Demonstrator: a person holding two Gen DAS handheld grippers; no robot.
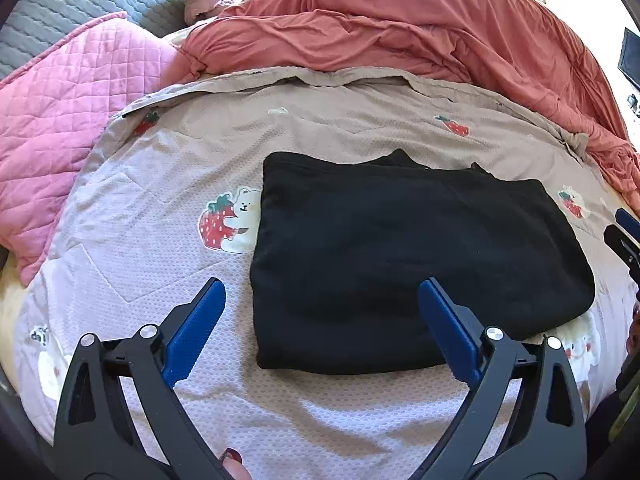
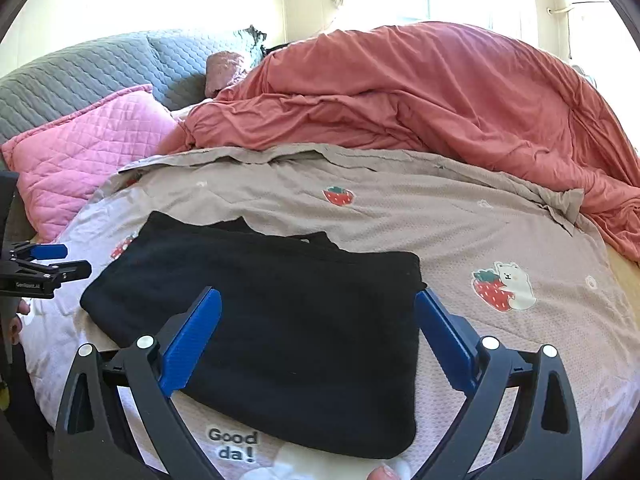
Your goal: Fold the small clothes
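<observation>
Left gripper (image 1: 322,294) at lower centre of left wrist view, blue pads spread wide, nothing between them. Black folded garment (image 1: 416,264) lies flat on strawberry-and-bear bedspread (image 1: 168,172), frame centre, just beyond pads. Pink quilted pillow (image 1: 68,132) upper left; coral duvet (image 1: 420,36) bunched along top. Right gripper (image 2: 318,304) in right wrist view hovers above garment, pads wide apart, gripping nothing.

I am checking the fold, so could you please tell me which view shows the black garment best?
The left wrist view: the folded black garment lies nearly whole and flat on the strawberry bedspread, all edges readable. The right wrist view shows it more obliquely, partly behind blue fingers.
</observation>
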